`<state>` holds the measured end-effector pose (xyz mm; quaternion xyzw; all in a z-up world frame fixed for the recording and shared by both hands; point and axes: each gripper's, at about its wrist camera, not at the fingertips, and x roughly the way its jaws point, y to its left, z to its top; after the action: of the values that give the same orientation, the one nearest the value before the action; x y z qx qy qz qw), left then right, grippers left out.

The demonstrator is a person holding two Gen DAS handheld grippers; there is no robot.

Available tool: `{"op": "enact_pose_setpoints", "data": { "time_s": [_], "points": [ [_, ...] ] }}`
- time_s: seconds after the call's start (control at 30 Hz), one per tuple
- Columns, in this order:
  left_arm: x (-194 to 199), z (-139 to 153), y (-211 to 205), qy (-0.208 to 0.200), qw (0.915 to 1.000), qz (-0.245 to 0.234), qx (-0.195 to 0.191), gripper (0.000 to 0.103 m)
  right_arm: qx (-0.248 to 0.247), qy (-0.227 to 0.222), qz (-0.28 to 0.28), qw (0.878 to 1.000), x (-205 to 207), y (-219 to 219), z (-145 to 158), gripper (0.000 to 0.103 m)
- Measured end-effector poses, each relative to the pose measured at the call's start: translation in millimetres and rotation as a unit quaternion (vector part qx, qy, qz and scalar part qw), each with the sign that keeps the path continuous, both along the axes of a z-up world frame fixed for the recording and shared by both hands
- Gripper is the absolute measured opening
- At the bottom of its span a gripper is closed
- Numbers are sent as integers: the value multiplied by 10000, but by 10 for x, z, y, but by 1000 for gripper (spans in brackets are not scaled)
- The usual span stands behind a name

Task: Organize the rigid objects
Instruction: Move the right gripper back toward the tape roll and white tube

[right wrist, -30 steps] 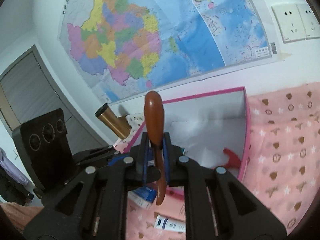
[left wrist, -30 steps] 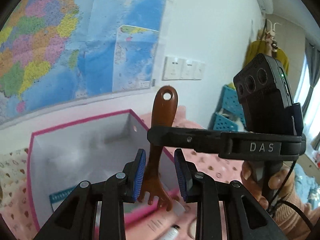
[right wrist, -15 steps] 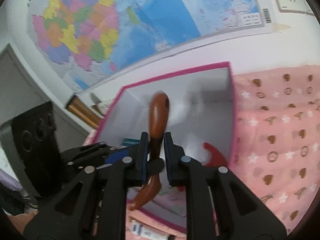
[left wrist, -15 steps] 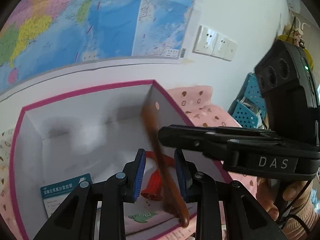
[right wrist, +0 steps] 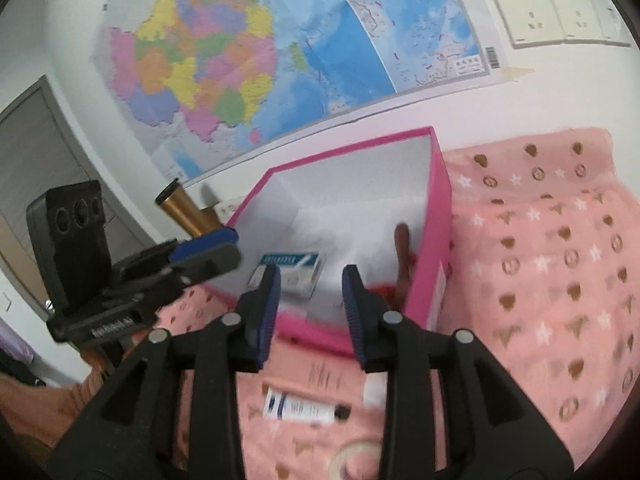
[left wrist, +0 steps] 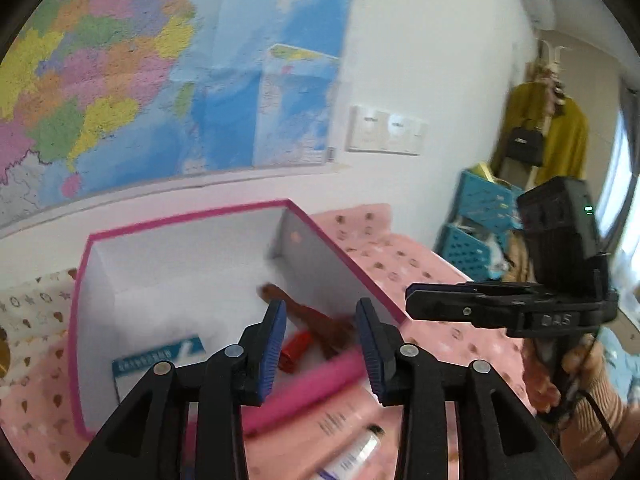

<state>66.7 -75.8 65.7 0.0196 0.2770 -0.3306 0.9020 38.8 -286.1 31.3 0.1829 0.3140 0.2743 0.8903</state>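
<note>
- Left gripper (left wrist: 320,344): jaws opening, blue pads apart, nothing pressed between; poised above near rim of pink box (left wrist: 316,372)
- Right gripper (right wrist: 310,304): jaws opening, nothing gripped; seen also at 3 o'clock in the left view, held by a hand (left wrist: 556,368)
- Brown wooden utensil (left wrist: 316,320): loose inside box, lying against right-hand wall, blurred; at 1 o'clock from right gripper's tips in the right view
- Red piece (left wrist: 294,350): on box floor, just beside the utensil
- Blue-and-white carton (right wrist: 292,276): on box floor, at 9 o'clock side
- White tube (right wrist: 300,408): on pink patterned cloth (right wrist: 540,280), outside box at 6 o'clock
- Gold cylinder (right wrist: 186,212): beyond box, at 10 o'clock
</note>
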Motion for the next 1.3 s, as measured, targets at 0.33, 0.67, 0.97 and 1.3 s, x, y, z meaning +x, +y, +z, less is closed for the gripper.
{"op": "enact_pose_setpoints", "data": {
  "time_s": [0.33, 0.67, 0.97, 1.3],
  "points": [
    [-442, -663, -194, 830, 9950, -460, 300, 37, -744, 842, -282, 9933, -560, -37, -723, 35],
    [-547, -994, -399, 1400, 9874, -620, 400, 37, -1067, 1187, -325, 9866, -693, -28, -1036, 35],
    [-539, -1134, -527, 1643, 9830, -667, 480, 37, -1275, 1223, -288, 9839, -735, 41, -1111, 35],
    [-535, -1188, -550, 1749, 9811, -680, 465, 36, -1915, 1074, -263, 9752, -733, 207, -1155, 27]
  ]
}}
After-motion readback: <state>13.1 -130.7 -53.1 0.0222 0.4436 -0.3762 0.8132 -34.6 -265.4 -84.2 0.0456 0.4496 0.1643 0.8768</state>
